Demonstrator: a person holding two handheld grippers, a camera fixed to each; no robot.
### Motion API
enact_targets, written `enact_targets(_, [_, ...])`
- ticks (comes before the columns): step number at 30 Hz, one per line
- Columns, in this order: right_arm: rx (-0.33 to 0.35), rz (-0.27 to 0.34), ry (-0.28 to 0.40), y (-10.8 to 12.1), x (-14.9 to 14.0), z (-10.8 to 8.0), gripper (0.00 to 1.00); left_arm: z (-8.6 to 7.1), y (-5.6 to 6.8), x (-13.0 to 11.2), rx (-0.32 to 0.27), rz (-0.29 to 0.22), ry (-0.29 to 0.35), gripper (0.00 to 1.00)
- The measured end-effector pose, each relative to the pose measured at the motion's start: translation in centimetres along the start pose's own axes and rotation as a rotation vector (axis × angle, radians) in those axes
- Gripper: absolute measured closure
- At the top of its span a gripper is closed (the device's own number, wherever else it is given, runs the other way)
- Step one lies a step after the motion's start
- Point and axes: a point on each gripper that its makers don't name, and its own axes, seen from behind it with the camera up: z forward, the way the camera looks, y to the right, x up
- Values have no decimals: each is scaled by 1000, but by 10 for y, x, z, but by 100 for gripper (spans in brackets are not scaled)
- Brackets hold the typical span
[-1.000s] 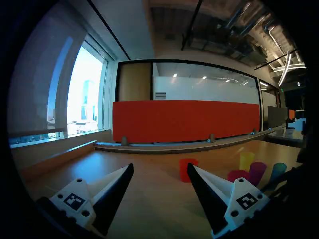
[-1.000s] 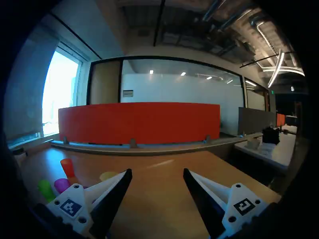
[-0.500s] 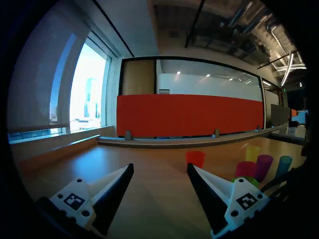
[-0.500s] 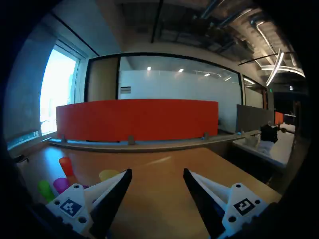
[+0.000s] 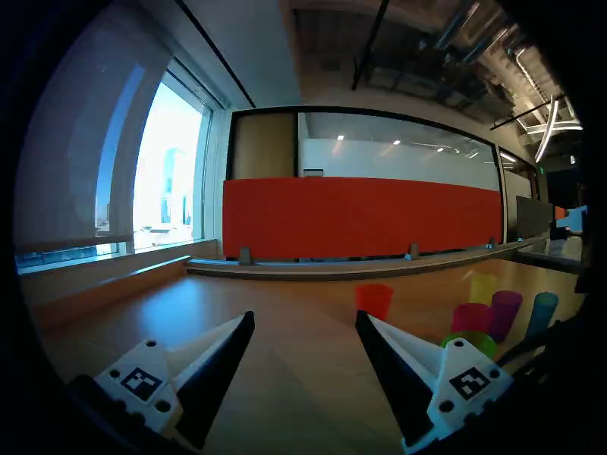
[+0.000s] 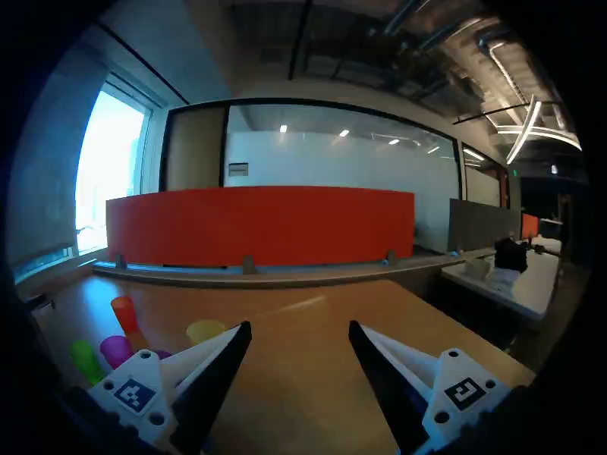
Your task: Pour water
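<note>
Left gripper [image 5: 303,317]: jaws wide apart, holding nothing, over the wooden bench [image 5: 228,296]. Right gripper [image 6: 298,327]: jaws equally spread, empty. Standing upright on the bench, ahead and to the right of the left gripper: red cup [image 5: 373,298], yellow cup [image 5: 482,288], purple cup [image 5: 507,312], teal cup [image 5: 542,311]. Contents cannot be told.

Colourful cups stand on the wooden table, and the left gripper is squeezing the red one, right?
No. The left gripper view shows the left gripper open, holding nothing; the red cup stands free on the wooden table with the other cups.
</note>
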Motion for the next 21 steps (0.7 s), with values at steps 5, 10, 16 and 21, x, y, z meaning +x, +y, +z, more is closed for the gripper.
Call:
enact_targets(5, [2,1,-2,-1,-1,0,0,-1,-1,1,4,-1,0,1])
enact_targets(10, [5,-1,1,-2,0,0,0,-2,-1,1,3,0,0,1])
enact_targets(16, [5,-5,4,-2,2,-1,0,-2,-1,-1,4,1,0,1])
enact_targets(21, [7,-6,7,-1,2,-4,0,-1,0,-1,4,2,-2,1])
